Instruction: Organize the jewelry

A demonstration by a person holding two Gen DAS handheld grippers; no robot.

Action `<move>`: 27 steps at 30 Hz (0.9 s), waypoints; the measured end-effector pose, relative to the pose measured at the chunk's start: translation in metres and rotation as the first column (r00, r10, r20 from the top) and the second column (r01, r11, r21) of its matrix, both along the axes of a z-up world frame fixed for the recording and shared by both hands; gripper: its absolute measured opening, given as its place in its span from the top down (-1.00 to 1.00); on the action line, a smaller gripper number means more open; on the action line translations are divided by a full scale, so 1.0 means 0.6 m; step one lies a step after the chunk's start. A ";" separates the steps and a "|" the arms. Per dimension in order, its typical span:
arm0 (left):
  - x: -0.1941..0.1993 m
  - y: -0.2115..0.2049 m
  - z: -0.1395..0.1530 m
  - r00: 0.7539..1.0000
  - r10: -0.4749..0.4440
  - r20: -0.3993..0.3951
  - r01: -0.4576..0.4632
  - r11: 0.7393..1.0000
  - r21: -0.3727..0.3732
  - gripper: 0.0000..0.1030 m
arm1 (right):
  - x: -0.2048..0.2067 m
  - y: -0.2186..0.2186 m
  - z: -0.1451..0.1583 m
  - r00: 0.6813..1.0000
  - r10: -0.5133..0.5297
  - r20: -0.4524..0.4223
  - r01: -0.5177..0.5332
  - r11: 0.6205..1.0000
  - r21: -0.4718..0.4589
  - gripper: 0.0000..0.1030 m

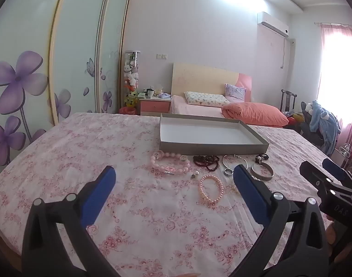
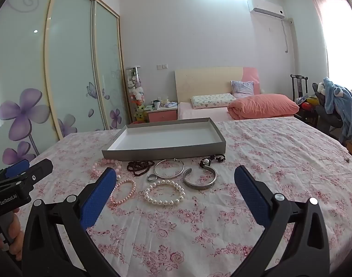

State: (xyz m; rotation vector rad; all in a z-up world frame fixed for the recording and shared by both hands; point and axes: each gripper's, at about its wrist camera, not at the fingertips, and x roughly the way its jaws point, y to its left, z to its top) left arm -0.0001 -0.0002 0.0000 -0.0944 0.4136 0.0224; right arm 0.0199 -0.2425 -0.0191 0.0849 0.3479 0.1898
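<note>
Jewelry lies loose in a cluster on the floral tablecloth [image 2: 279, 161], just in front of the near wall of a shallow grey tray [image 2: 164, 153] that stands empty toward the far edge of the table. Nothing has gone into the tray yet, so I judge the task to be at its very start: the approach to a first piece.

Hard against the tray's near wall, in the right wrist view, sit a pink bead necklace [image 2: 106, 162], a dark red bead strand [image 2: 139, 167], a thin silver bangle [image 2: 169, 168] and a black beaded bracelet [image 2: 212, 159]. Closer to the near edge lie a small silver ring [image 2: 152, 177], a wide silver cuff [image 2: 200, 180], a pink pearl bracelet [image 2: 123, 191] and a white pearl bracelet [image 2: 164, 192]. The white pearls do not show in the left wrist view; its right finger seems to hide them.

The left gripper [image 1: 173, 180] hovers above the cloth with its jaws spread fully wide and nothing between them. The right gripper [image 2: 176, 180] is the same, wide open and empty, tilted slightly down, with the white pearl bracelet and the cuff lying ahead between its fingers.

The next move probably calls for lowering one gripper over a single piece, the nearest pearl bracelet being the likely choice, and closing on one side of its loop without dragging the neighbours. Beaded loops will sag and swing once lifted, so the carry over the tray wall needs clearance.
</note>
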 end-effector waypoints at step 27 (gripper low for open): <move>0.000 0.000 0.000 1.000 -0.001 -0.003 0.001 1.000 -0.002 -0.93 | 0.001 -0.001 -0.003 1.000 0.000 -0.008 0.000 1.000 0.000 -0.97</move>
